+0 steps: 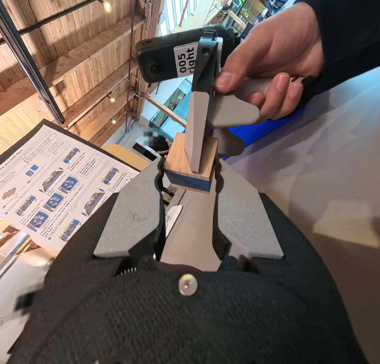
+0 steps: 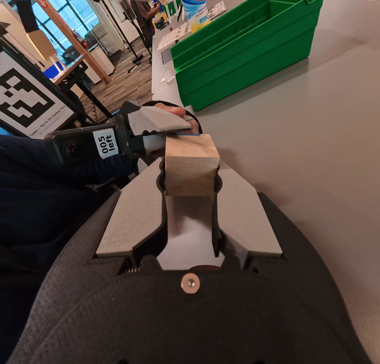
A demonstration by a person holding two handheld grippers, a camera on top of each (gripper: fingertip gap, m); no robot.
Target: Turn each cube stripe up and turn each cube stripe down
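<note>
The wooden cube [image 1: 190, 164] is up in the air between my two grippers, clear of the grey table [image 2: 298, 148]. In the left wrist view its blue stripe [image 1: 188, 182] lies on the face turned toward that camera. In the right wrist view only a thin blue edge shows along the cube's [image 2: 191, 164] top far rim, so the stripe faces away from that camera.

My left gripper [image 1: 189, 168] has its fingers closed down to the cube's width, tips pressed on two opposite sides. My right gripper [image 2: 190, 175] is closed to the same width on the cube, gripping across the other pair of sides; in the left view one of its grey fingers [image 1: 196, 131] lies flat against a plain wooden face. Both claws have hold of the one cube.

A hand [image 1: 273, 66] holds the right gripper's handle.

Beyond the cube, a green plastic bin [image 2: 246, 53] sits on the table, with a wipes canister [image 2: 195, 6] behind it. An instruction sheet [image 1: 55, 185] stands to the left.
</note>
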